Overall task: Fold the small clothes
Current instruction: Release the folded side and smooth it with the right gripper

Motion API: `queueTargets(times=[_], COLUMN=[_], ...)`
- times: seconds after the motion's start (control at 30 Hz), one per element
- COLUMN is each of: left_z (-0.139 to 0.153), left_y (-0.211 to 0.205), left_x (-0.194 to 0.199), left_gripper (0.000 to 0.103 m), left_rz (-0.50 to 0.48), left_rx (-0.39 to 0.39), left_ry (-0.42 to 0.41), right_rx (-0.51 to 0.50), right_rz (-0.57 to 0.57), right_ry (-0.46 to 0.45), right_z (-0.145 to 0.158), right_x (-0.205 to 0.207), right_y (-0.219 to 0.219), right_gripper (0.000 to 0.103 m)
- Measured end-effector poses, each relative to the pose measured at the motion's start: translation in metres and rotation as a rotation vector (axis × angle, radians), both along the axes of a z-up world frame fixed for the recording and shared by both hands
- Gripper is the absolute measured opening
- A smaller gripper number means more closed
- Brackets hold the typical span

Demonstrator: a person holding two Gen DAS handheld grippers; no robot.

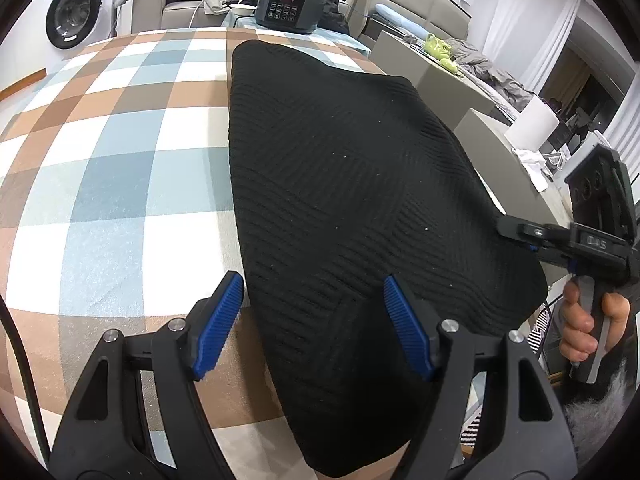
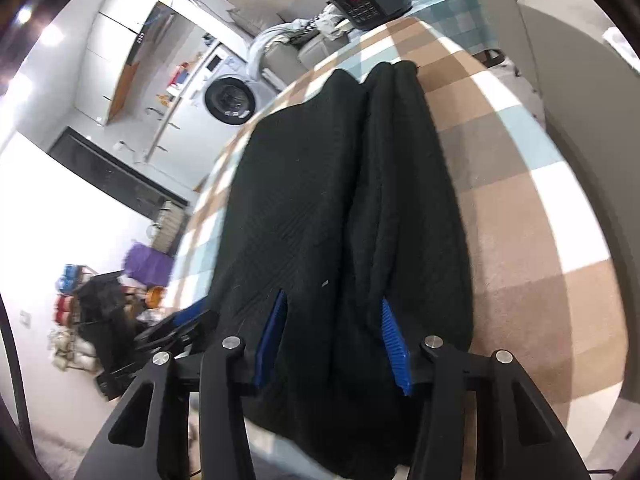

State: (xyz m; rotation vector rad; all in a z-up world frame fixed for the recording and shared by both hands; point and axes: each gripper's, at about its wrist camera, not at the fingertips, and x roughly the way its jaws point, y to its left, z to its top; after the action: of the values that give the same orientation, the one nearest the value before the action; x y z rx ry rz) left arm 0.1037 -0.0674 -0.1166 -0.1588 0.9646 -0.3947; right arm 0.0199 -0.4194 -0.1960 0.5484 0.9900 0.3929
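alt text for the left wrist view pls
A black ribbed garment lies folded on a checked tablecloth, with the open left gripper straddling its near left edge. The right gripper reaches in at the garment's right edge.

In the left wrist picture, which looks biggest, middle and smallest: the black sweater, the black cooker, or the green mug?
1. black sweater, by far the biggest.
2. black cooker.
3. green mug, smallest.
The cooker and mug sit farther from the camera, so they look smaller than they really are.
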Motion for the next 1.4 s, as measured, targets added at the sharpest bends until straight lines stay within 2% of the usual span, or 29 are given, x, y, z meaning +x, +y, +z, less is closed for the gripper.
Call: queueTargets(times=[0.03,0.07,0.13,0.2,0.3,0.37,0.43,0.47,0.5,0.57,0.63,0.7,0.73,0.8,0.93,1.07,1.17,1.27,1.33,1.37,1.4], left_z=[0.001,0.002,0.004,0.006,0.013,0.015,0.013,0.012,0.009,0.008,0.008,0.007,0.006,0.005,0.004,0.004,0.003,0.003,0.003,0.003,0.003], left_y=[0.000,0.000,0.001,0.002,0.004,0.003,0.000,-0.002,-0.004,-0.006,-0.003,0.000,0.001,0.003,0.007,0.010,0.011,0.010,0.010,0.009,0.009], left_x=[-0.001,-0.001,-0.002,-0.004,-0.007,-0.007,-0.006,-0.006,-0.005,-0.007,-0.008,-0.008,-0.008,-0.007,-0.009,-0.011,-0.009,-0.006,-0.006,-0.005,-0.005], left_gripper=[0.070,0.070,0.070,0.070,0.070,0.070,0.070,0.070,0.070,0.070,0.070,0.070,0.070,0.070,0.070,0.070,0.070,0.070,0.070,0.070,0.070], left_rz=[0.000,0.001,0.005,0.008,0.003,-0.003,-0.016,-0.019,-0.021,-0.025,-0.024,-0.014,-0.008,-0.003,0.003,0.001,-0.001,-0.006,-0.007,-0.006,-0.004], left_rx=[0.003,0.004,0.005,0.007,-0.011,-0.019,-0.024,-0.020,-0.007,0.010,0.001,-0.006,-0.006,-0.008,-0.005,-0.015,-0.015,-0.015,-0.014,-0.014,-0.013], left_ry=[-0.003,-0.004,-0.007,-0.010,-0.021,-0.031,-0.028,-0.023,-0.018,-0.021,-0.018,-0.012,-0.009,-0.004,-0.003,0.003,0.006,0.006,0.005,0.006,0.006], right_rx=[-0.027,-0.052,-0.105,-0.150,-0.155,-0.170,-0.138,-0.128,-0.108,-0.036,-0.010,-0.002,-0.001,-0.016,-0.086,0.009,0.036,-0.032,-0.084,-0.110,-0.132], right_rz=[0.003,0.006,0.024,0.034,-0.019,-0.078,-0.094,-0.092,-0.097,-0.100,-0.108,-0.100,-0.091,-0.056,-0.015,-0.001,0.028,0.055,0.067,0.069,0.068], right_ry=[-0.010,-0.019,-0.051,-0.123,-0.175,-0.152,-0.101,-0.033,-0.003,-0.019,-0.052,-0.079,-0.092,-0.091,-0.035,-0.022,-0.032,-0.053,-0.061,-0.056,-0.057], right_z=[0.001,0.001,0.009,0.025,0.046,0.038,0.021,0.009,0.003,0.003,0.010,0.016,0.018,0.019,0.005,-0.003,-0.001,0.000,0.000,-0.001,0.000], right_x=[0.006,0.008,0.009,0.006,-0.009,-0.014,-0.013,-0.009,-0.008,-0.007,-0.003,0.009,0.016,0.039,0.085,0.100,0.104,0.109,0.106,0.107,0.107], right_y=[0.001,0.003,0.010,0.014,0.002,-0.013,-0.023,-0.028,-0.031,-0.040,-0.045,-0.045,-0.043,-0.036,-0.027,-0.038,-0.032,-0.016,-0.008,-0.005,-0.003], right_gripper=[0.034,0.016,0.012,0.010,0.006,0.004,0.004,0.005,0.005,0.006,0.013,0.038,0.042,0.044,0.044,0.044,0.044,0.043,0.026,0.013,0.010])
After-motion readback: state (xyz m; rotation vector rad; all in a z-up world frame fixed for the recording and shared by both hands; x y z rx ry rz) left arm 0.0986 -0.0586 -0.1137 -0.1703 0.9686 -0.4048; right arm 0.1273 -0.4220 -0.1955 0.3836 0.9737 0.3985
